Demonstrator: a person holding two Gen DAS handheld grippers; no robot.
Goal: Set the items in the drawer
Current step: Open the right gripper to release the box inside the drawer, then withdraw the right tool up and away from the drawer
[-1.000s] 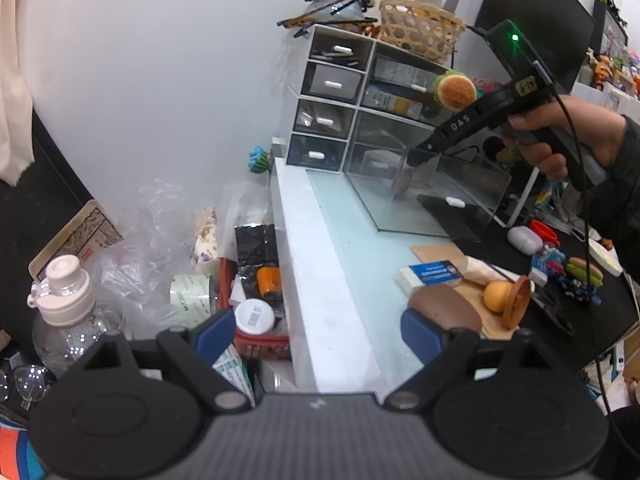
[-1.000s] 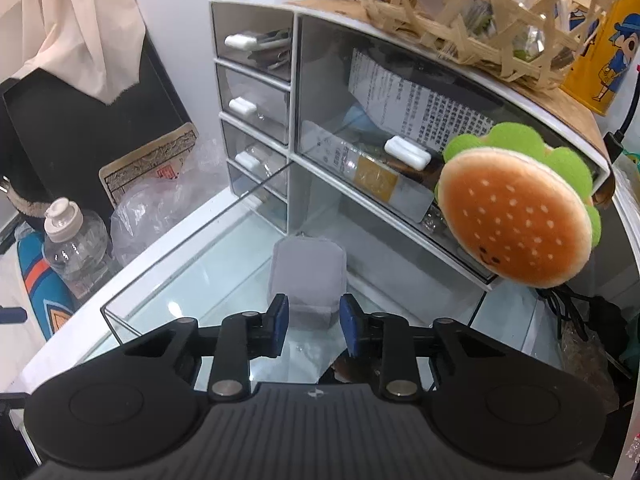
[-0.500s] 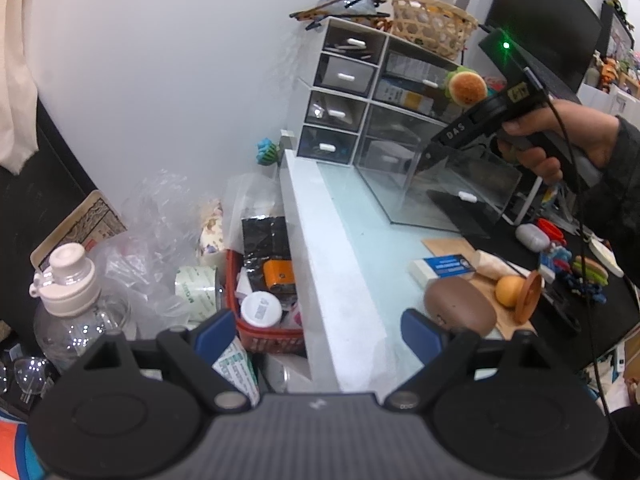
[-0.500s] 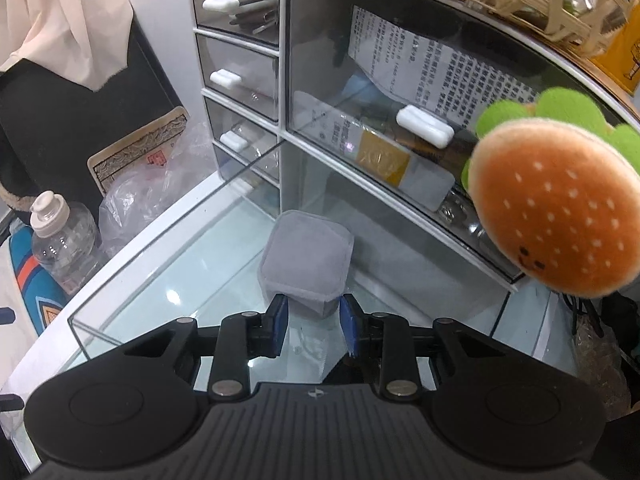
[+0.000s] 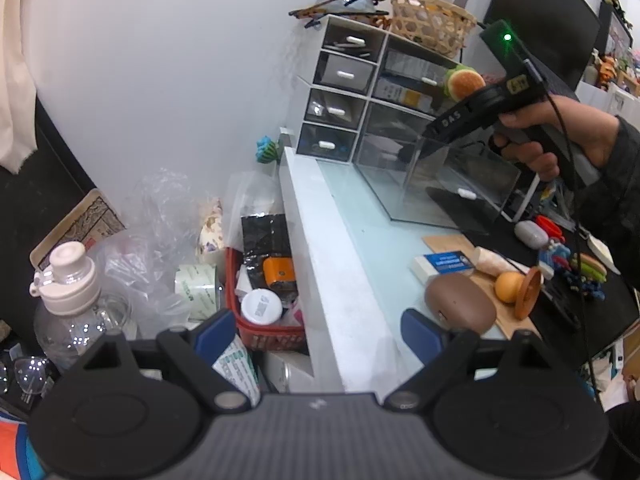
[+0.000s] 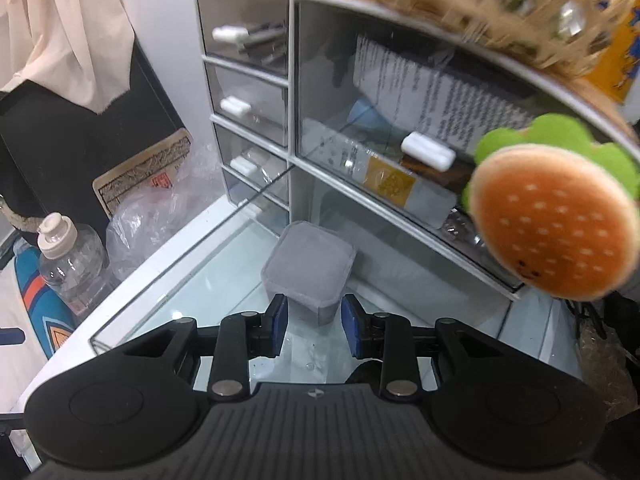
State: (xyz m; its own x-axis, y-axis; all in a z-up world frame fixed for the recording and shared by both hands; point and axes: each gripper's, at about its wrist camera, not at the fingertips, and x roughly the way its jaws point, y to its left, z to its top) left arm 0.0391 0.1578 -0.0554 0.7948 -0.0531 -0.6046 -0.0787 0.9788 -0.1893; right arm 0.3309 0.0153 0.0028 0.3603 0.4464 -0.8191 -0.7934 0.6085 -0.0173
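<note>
I have the right gripper (image 6: 313, 330) parted over the pulled-out clear drawer (image 6: 168, 264), with the gray box (image 6: 310, 270) sitting on the drawer floor near its back, so I'd lift straight up and clear without nudging it. The drawer walls and the hanging burger toy (image 6: 554, 222) crowd that exit, while my left gripper (image 5: 316, 330) hangs open and empty by the brown case (image 5: 460, 308).

The wicker basket (image 6: 500, 12) is motion-blurred and cut off by the right-wrist view's top edge.
</note>
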